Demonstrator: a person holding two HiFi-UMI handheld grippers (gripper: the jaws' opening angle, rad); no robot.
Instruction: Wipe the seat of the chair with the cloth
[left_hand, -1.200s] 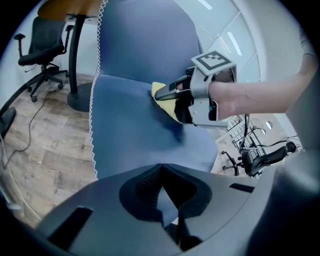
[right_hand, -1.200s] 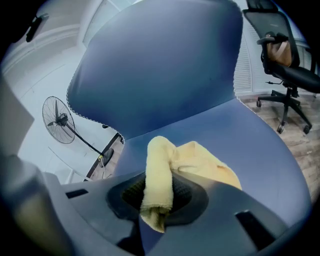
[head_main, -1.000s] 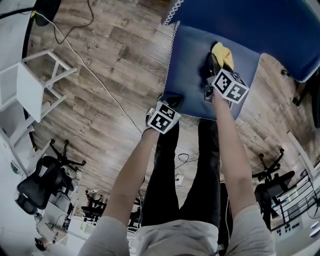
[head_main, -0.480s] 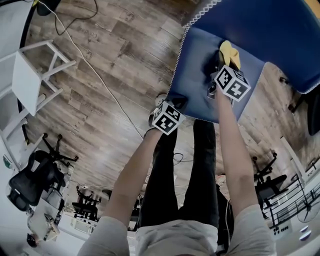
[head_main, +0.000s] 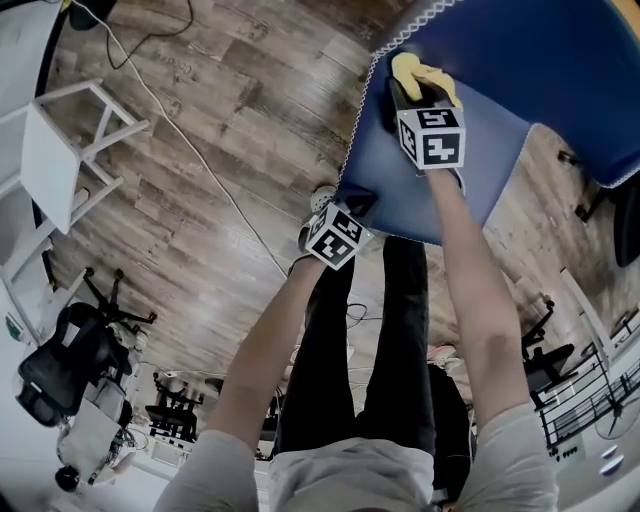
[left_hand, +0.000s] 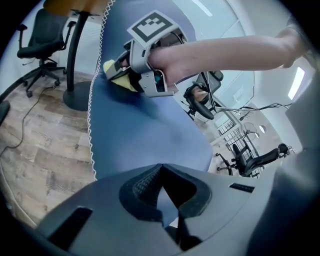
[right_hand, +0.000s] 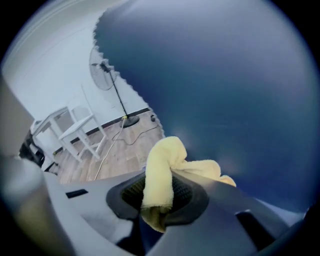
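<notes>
The chair seat (head_main: 500, 150) is blue with a white scalloped trim and lies at the upper right of the head view. My right gripper (head_main: 410, 92) is shut on a yellow cloth (head_main: 418, 72), which presses on the seat near its far left edge. In the right gripper view the cloth (right_hand: 165, 170) bulges out between the jaws over the blue seat (right_hand: 225, 100). My left gripper (head_main: 352, 208) sits at the seat's near left corner. Its jaws (left_hand: 162, 169) are shut, tips touching, with nothing seen between them. The left gripper view shows the right gripper (left_hand: 122, 65) and cloth (left_hand: 116, 74) across the seat (left_hand: 145, 135).
The blue backrest (head_main: 560, 60) rises behind the seat. A white stool (head_main: 60, 150) stands on the wood floor at left, with a cable (head_main: 200, 170) trailing past. Black office chairs (head_main: 60, 370) and a fan stand (right_hand: 112, 90) are further off. The person's legs (head_main: 340, 340) stand at the seat front.
My right gripper has slid the cloth away from me and to the left, up to the seat's far left edge. The left gripper has stayed at the near corner.
</notes>
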